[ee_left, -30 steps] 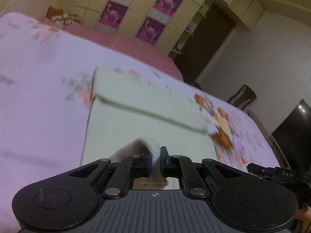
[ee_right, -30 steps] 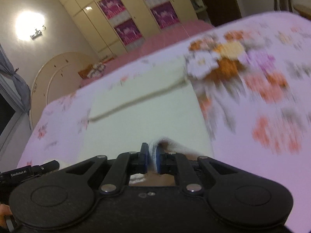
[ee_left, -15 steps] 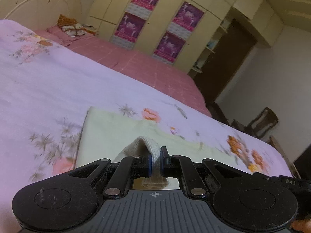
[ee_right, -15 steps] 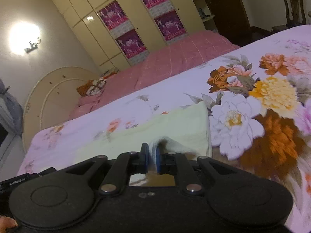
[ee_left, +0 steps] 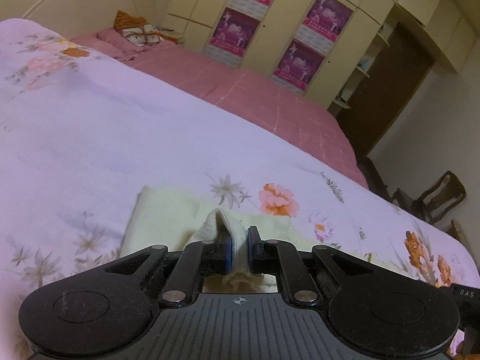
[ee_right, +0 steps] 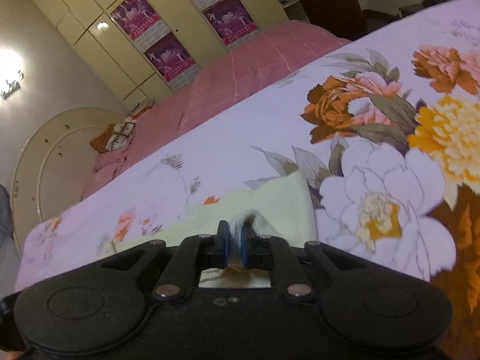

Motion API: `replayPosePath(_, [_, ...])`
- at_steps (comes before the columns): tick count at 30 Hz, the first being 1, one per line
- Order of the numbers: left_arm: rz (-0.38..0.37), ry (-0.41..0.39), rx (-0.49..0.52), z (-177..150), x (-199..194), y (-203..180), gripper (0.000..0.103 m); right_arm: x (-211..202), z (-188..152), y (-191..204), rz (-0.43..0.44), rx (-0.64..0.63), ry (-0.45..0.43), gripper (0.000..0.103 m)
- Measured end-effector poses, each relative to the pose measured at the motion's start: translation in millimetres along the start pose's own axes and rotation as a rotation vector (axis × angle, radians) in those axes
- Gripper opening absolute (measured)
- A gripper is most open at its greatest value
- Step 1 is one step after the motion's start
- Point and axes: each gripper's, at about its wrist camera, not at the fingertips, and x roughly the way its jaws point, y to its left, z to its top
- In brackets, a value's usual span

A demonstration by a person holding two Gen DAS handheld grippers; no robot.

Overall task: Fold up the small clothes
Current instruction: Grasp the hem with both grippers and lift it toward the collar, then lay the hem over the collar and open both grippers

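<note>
A pale cream garment (ee_left: 162, 210) lies on a floral lilac bedspread (ee_left: 90, 138). My left gripper (ee_left: 238, 250) is shut on a bunched edge of the cream garment, low over its far folded edge. My right gripper (ee_right: 235, 247) is shut on another bunched edge of the same garment (ee_right: 279, 198), near its right corner. Most of the garment is hidden under both grippers.
A pink bed cover (ee_left: 255, 90) lies beyond the bedspread, with a pillow (ee_left: 141, 31) at the headboard. Cream wardrobes with purple posters (ee_left: 246, 27) line the far wall. A dark doorway (ee_left: 387, 90) and wooden chairs (ee_left: 435, 198) stand at the right.
Both grippers have carried the held garment edge forward over the garment to its far edge. Much less cloth shows ahead now. Both stay shut on the cloth.
</note>
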Motion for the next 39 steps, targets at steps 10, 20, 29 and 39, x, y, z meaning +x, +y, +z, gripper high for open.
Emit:
replayPosePath(10, [0.060,-0.023,0.229,-4.2,-21.8,3.7,0.089,-19.9,8.9,0.5,-0.072,-0.109,-0.069,0.041])
replayPosePath(20, [0.188,-0.012,0.157,-12.4,5.9,29.6,0.056,14.4,-8.2,17.2,-0.197,-0.345,0.003,0.019])
replayPosePath(29, [0.085,-0.137,0.182,-17.9,-43.6,9.7,0.056,-11.3,-6.2,27.4,-0.207,-0.370,-0.090,0.027])
replayPosePath(39, [0.059,0.005,0.330,-65.8,-24.3,-16.6,0.056,-15.2,-73.2,92.5,-0.066,-0.546,0.012,0.031])
